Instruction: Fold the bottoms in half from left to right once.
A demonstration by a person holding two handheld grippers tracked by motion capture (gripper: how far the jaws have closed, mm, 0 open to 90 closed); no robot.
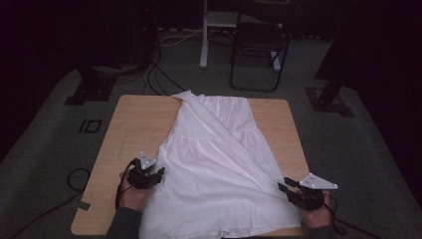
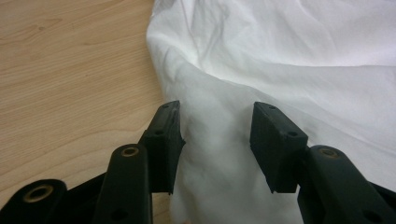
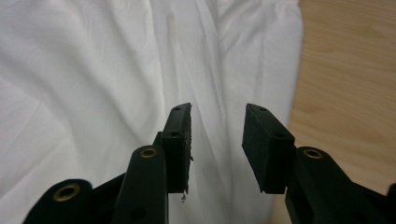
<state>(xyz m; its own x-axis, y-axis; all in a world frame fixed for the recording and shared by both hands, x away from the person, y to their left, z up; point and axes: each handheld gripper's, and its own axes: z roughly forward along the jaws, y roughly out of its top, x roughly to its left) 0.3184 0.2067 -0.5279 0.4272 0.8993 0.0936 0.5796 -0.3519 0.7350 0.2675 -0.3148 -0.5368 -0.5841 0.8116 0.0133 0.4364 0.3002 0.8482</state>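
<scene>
A white dress (image 1: pixel 219 164) lies spread on the wooden table (image 1: pixel 134 124), its top folded over toward the far edge and its hem hanging off the near edge. My left gripper (image 1: pixel 158 175) sits at the dress's left edge. In the left gripper view its jaws stand apart (image 2: pixel 215 116) over a raised fold of the white cloth (image 2: pixel 280 56), without pressing on it. My right gripper (image 1: pixel 284 188) hovers at the dress's right edge near the table's front right corner. Its jaws (image 3: pixel 218 114) are apart above the fabric (image 3: pixel 93 84), with nothing pinched between them.
Bare wood (image 2: pixel 70 70) shows to the left of the dress and a strip of it (image 3: pixel 345 70) to the right. Beyond the table stand a dark folding chair (image 1: pixel 259 50) and a white stand (image 1: pixel 204 35). Cables (image 1: pixel 159 74) run over the grey floor.
</scene>
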